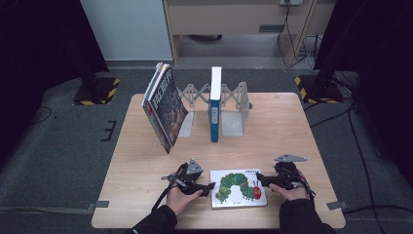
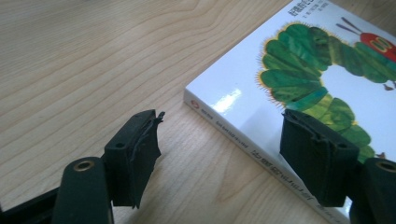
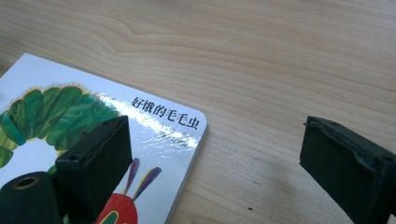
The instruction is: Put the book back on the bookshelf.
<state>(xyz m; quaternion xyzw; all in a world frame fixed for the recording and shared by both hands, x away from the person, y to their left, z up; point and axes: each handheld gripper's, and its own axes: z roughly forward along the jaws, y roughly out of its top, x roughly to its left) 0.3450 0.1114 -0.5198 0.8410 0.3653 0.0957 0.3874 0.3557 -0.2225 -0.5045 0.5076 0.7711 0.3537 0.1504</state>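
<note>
Bench (image 1: 146, 195): pale wood, with a folding rack (image 1: 229, 105) at the far edge that holds an upright blue book (image 1: 215, 109) and, to its left, a few leaning books (image 1: 163, 105).
Picture book (image 1: 239, 188): lies flat near the person's edge, caterpillar cover up, long axis across the bench — between the two claws.
Left claw (image 1: 208, 187): at the book's left short edge, jaws apart and gripping nothing; in the left gripper view one pad (image 2: 317, 154) is over the cover, the other beside the spine.
Right claw (image 1: 259, 179): at the right short edge, jaws spread, empty — one pad over the corner, one over bare wood.
Nearer hand: about equal; each straddles its own edge.
</note>
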